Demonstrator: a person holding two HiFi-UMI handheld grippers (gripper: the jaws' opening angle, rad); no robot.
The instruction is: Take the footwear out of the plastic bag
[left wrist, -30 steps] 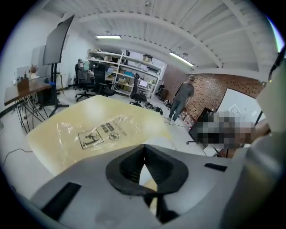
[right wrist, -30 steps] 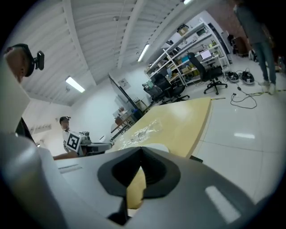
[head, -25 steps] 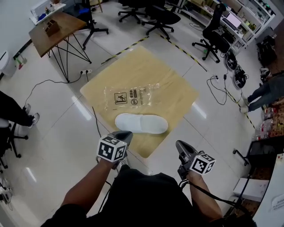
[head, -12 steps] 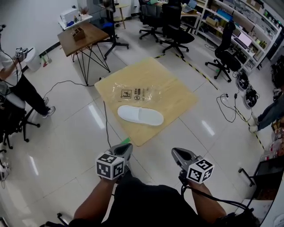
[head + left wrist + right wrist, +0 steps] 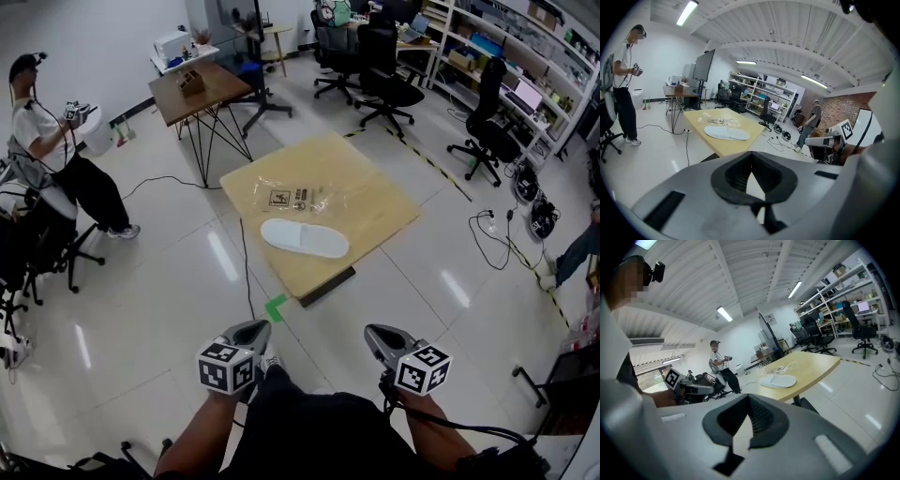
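A pair of white slippers [image 5: 304,238] lies flat on the light wooden table [image 5: 375,202], outside the clear plastic bag [image 5: 292,196], which lies flattened just behind it. The slippers [image 5: 726,133] and bag [image 5: 719,121] also show far off in the left gripper view, and the slippers [image 5: 778,380] in the right gripper view. My left gripper [image 5: 251,330] and right gripper [image 5: 377,337] are held close to my body, well back from the table, over the floor. Both are shut with nothing between their jaws.
A person [image 5: 56,155] stands at the far left near a dark wooden side table [image 5: 202,91]. Office chairs [image 5: 384,84] and shelving [image 5: 525,66] line the back. Cables [image 5: 497,234] run over the glossy floor; a green tape mark [image 5: 276,307] lies before the table.
I have backed away from the table; it now sits farther off and smaller in the head view. The slippers and bag have not moved. Both grippers stayed shut near my body.
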